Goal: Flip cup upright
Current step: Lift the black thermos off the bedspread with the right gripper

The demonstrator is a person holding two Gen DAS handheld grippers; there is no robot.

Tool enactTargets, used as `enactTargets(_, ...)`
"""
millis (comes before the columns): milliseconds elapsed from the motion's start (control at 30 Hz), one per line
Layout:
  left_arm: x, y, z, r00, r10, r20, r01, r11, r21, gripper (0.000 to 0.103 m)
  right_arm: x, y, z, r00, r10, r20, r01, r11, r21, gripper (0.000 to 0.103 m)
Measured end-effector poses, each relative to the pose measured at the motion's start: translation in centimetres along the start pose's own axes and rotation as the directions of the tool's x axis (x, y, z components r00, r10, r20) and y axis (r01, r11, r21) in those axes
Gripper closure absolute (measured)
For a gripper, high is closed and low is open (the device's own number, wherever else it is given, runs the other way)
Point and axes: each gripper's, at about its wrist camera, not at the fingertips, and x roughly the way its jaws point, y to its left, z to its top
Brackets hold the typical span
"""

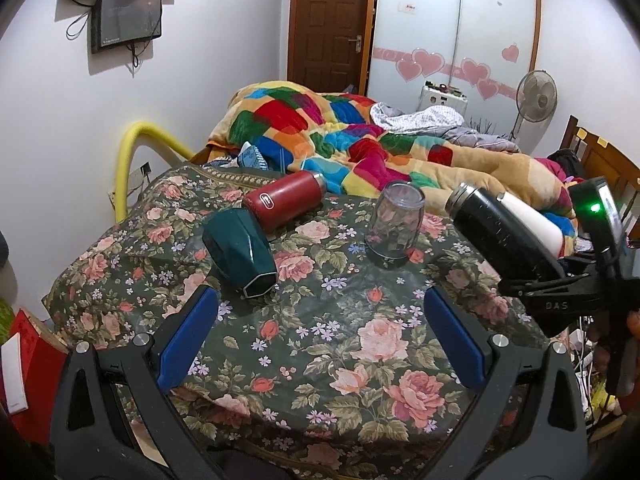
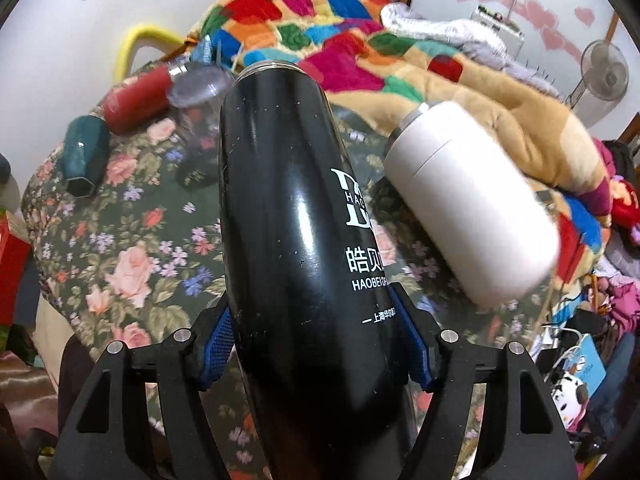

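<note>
My right gripper [image 2: 316, 344] is shut on a black flask cup [image 2: 296, 216] and holds it tilted above the floral cloth, steel rim pointing away. It shows in the left wrist view as the black flask [image 1: 492, 232] at the right, held by the right gripper [image 1: 532, 280]. My left gripper [image 1: 320, 332] is open and empty, low over the floral cloth [image 1: 320, 340]. A dark green faceted cup [image 1: 240, 252] lies on its side ahead left. A red flask [image 1: 284, 204] lies on its side behind it. A clear glass [image 1: 396, 224] stands mouth down. A white flask [image 2: 468, 208] lies right of the black one.
A colourful patchwork quilt [image 1: 340, 136] lies heaped on the bed behind the cloth. A yellow padded rail [image 1: 136, 148] stands at the far left. A red box [image 1: 36, 364] sits below the cloth's left edge. Clutter and cables [image 2: 580, 360] fill the right side.
</note>
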Motion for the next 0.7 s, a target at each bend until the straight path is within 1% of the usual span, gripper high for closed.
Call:
enactTargets(233, -2.2, 0.3, -0.2, 1.000, -0.008, 0.030, 0.008, 1.000, -0.001, 0.000, -4.5, 1.7, -0.3, 0.996, 0.012, 0.092, -0.010, 1.000, -0.020, 0.035)
enactTargets(400, -3.3, 1.0, -0.6, 0.999, -0.005, 0.045, 0.005, 1.000, -0.007, 0.000, -6.7, 4.0, -0.9, 0.989, 0.043, 0.139, -0.034, 0.997, -0.065, 0.035)
enactTargets(533, -3.8, 1.7, -0.9, 0.999, -0.003, 0.045, 0.004, 1.000, -0.016, 0.000, -6.5, 6.1, -1.2, 0.985, 0.093, 0.146, -0.078, 0.991, -0.106, 0.035)
enactTargets(633, -3.9, 2.0, -1.0, 0.999, 0.004, 0.043, -0.003, 1.000, -0.016, 0.000, -5.0, 8.0, -1.5, 0.982, 0.145, 0.118, -0.130, 0.983, -0.126, 0.035)
enactTargets(700, -3.9, 2.3, -1.2, 0.999, 0.009, 0.042, -0.008, 1.000, -0.018, 0.000, -3.8, 9.2, -1.8, 0.983, 0.158, 0.095, -0.144, 0.980, -0.139, 0.035)
